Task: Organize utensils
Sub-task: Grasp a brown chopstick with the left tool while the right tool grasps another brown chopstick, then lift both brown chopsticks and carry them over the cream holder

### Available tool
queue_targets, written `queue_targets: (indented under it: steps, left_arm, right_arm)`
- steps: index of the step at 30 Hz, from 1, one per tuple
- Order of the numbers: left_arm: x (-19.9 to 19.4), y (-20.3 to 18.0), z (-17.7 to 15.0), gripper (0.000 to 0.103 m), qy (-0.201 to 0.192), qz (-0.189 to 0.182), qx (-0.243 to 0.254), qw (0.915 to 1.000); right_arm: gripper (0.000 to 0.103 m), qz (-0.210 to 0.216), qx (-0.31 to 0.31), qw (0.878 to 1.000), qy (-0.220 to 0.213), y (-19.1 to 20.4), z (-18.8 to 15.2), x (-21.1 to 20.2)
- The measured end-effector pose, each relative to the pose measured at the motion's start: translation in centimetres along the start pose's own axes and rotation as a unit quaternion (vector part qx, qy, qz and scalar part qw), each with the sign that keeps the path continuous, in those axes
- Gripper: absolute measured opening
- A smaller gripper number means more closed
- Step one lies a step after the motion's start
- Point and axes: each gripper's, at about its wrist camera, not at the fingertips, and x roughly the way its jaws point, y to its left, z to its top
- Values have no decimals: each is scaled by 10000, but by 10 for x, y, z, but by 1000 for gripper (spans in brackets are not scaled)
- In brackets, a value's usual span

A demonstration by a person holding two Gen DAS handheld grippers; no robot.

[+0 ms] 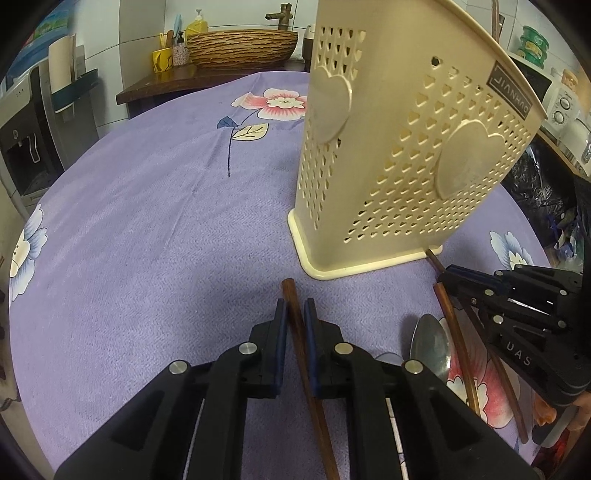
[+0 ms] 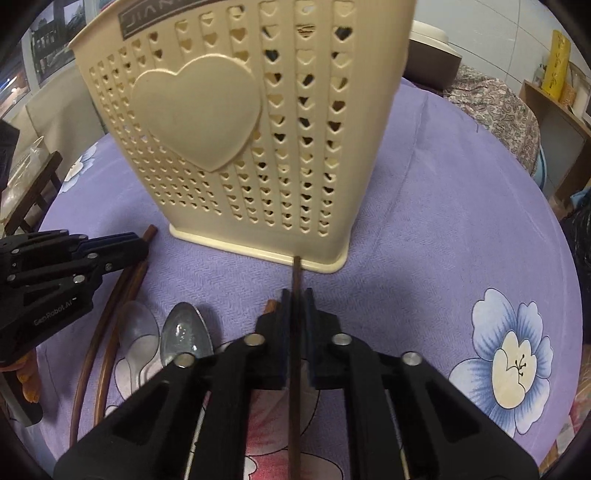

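- Cream utensil holder [image 2: 236, 133] bears a "JIAN…" label, upper left.
- Left tool [image 1: 294, 314] nearly closed around a wooden chopstick [image 1: 295, 314].
- Right tool [image 2: 296, 306] pinches a dark chopstick [image 2: 295, 273], pointing at the holder's base.

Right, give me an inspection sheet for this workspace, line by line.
Surface: purple floral tablecloth covering the table.
Job's things: cream perforated utensil holder upright; metal spoons and brown chopsticks lying on the cloth in front of it.
Clutter: nothing seen on the cloth.
Grippers: left gripper with a chopstick between its fingers, a slight gap visible; right gripper closed on a thin dark chopstick pointing at the holder's base.
Cables: nothing seen.
Surroundings: woven basket, soap bottle, water dispenser, microwave.
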Motion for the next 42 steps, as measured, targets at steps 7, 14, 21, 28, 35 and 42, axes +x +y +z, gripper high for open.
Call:
queue_targets:
  steps: [7, 14, 21, 28, 35, 42]
  left_arm:
    - [-9, -1, -1, 10, -155, -22, 49, 9999]
    - [-74, 1, 8, 9, -940, -290, 58, 9951]
    - [-161, 14, 23, 8, -2019, -273, 131, 9789]
    - [-184, 25, 31, 8, -2423, -262, 25, 9698]
    - [-189, 28, 32, 8, -2489, -207, 79, 9683]
    - [-216, 31, 50, 8, -2773, -145, 127, 9606]
  right_arm:
    - [6, 627, 451, 9965, -315, -16, -13, -26]
    - [6, 1040, 747, 9845, -1195, -37, -17, -100]
    - [6, 942, 846, 9662, -2245, -69, -20, -195]
    - [6, 709, 786, 9610, -2557, -76, -17, -226]
    - [6, 696, 763, 9603, -2592, -74, -11, -228]
    - [6, 612, 618, 9575, -2751, -71, 16, -249]
